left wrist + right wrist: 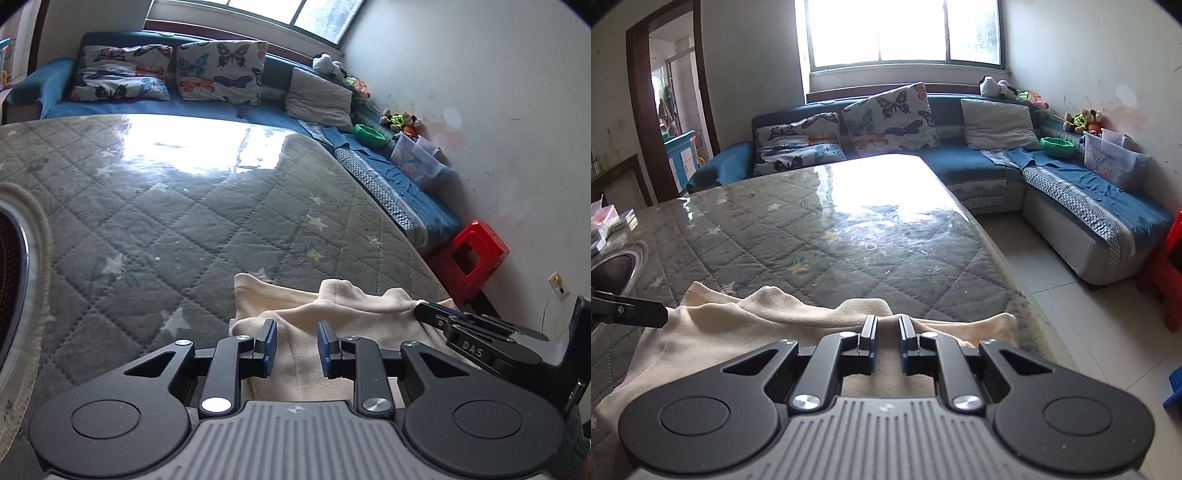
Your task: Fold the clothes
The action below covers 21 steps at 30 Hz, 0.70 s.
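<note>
A cream garment [332, 306] lies rumpled at the near edge of the quilted grey-green table cover [184, 206]. My left gripper [297, 345] hovers over its left part with the blue pads apart; cloth shows beneath the gap and nothing is pinched. At the right of the left wrist view, my right gripper [421, 308] has its tips closed on a raised fold of the garment. The right wrist view shows the same garment [738, 332] on the table cover [849, 240], with the right gripper [887, 332] nearly closed on a cloth ridge. The left gripper [663, 315] comes in from the left edge.
A round metal basin [11, 277] sits in the table at the left. The table's right edge drops to a tiled floor [1052, 266] close beside the garment. A red stool [469, 254] stands by the wall. A blue corner sofa [979, 162] with pillows lies beyond.
</note>
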Each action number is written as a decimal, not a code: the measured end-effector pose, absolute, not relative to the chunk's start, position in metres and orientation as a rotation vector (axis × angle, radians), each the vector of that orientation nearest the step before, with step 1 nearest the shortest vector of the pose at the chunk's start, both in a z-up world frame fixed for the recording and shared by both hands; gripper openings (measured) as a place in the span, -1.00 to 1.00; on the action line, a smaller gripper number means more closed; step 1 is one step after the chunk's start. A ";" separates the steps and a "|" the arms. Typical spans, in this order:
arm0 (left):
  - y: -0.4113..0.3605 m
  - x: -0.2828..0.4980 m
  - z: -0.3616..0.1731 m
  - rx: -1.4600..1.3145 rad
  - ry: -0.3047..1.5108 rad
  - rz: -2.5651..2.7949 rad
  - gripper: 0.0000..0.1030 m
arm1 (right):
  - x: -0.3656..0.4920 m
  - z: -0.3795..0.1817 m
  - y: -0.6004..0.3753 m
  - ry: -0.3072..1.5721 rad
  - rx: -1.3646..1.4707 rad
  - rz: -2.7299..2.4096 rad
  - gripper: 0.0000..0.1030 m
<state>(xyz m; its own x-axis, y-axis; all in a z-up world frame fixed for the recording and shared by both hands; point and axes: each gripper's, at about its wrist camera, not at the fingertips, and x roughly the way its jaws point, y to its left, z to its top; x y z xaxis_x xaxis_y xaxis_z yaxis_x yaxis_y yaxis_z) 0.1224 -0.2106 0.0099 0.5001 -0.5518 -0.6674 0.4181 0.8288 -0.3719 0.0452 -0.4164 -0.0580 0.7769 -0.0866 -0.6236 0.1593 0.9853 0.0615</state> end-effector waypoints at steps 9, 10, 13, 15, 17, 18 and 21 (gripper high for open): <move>-0.217 0.127 0.000 -0.139 0.889 -0.585 -0.49 | 0.045 -0.058 -0.412 0.669 0.096 -0.135 -0.76; -0.216 0.125 0.001 -0.133 0.887 -0.586 -0.49 | 0.041 -0.056 -0.411 0.664 0.097 -0.128 -0.76; -0.214 0.119 0.006 -0.117 0.879 -0.585 -0.33 | 0.031 -0.050 -0.405 0.663 0.102 -0.109 -0.68; -0.212 0.114 0.008 -0.106 0.875 -0.584 -0.30 | 0.024 -0.048 -0.400 0.667 0.110 -0.096 -0.42; -0.210 0.107 0.010 -0.092 0.872 -0.584 -0.30 | 0.015 -0.048 -0.397 0.671 0.115 -0.084 -0.28; -0.209 0.104 0.011 -0.085 0.870 -0.583 -0.27 | 0.010 -0.048 -0.394 0.673 0.114 -0.080 -0.28; -0.206 0.093 0.014 -0.058 0.854 -0.583 -0.17 | -0.001 -0.047 -0.387 0.677 0.107 -0.075 -0.13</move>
<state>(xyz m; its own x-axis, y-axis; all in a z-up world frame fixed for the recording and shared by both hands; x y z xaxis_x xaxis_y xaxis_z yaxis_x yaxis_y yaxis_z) 0.0927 -0.2056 0.0141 0.5113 -0.5070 -0.6940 0.4618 0.8431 -0.2757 -0.0013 -0.3872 -0.0474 0.7771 -0.0339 -0.6285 0.1038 0.9918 0.0749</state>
